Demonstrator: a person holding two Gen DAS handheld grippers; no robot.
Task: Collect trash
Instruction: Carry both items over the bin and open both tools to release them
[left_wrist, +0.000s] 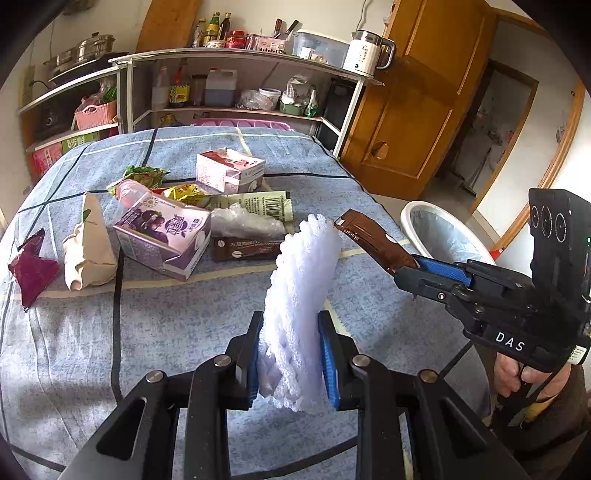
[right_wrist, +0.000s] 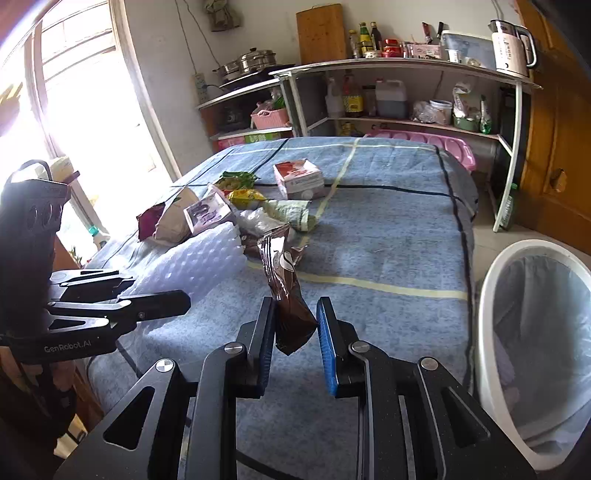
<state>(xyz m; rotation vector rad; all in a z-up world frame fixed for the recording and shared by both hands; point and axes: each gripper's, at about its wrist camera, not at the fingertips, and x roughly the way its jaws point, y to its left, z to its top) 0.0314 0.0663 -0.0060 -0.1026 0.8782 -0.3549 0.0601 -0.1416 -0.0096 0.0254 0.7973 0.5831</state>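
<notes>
While the left tongs (left_wrist: 291, 354) pinch white foam netting (left_wrist: 299, 295) and the right tongs (right_wrist: 297, 343) clamp a brown wrapper (right_wrist: 286, 295) above the bench (right_wrist: 388, 229), either light scrap could miss the bin (right_wrist: 491, 295) if dropped early.

I'm in a home kitchen: far shelves (left_wrist: 236, 110) hold sauce bottles (left_wrist: 213, 27), steamer pots (left_wrist: 83, 51), an electric kettle (left_wrist: 365, 55); a wooden door (left_wrist: 417, 110) stands right.
</notes>
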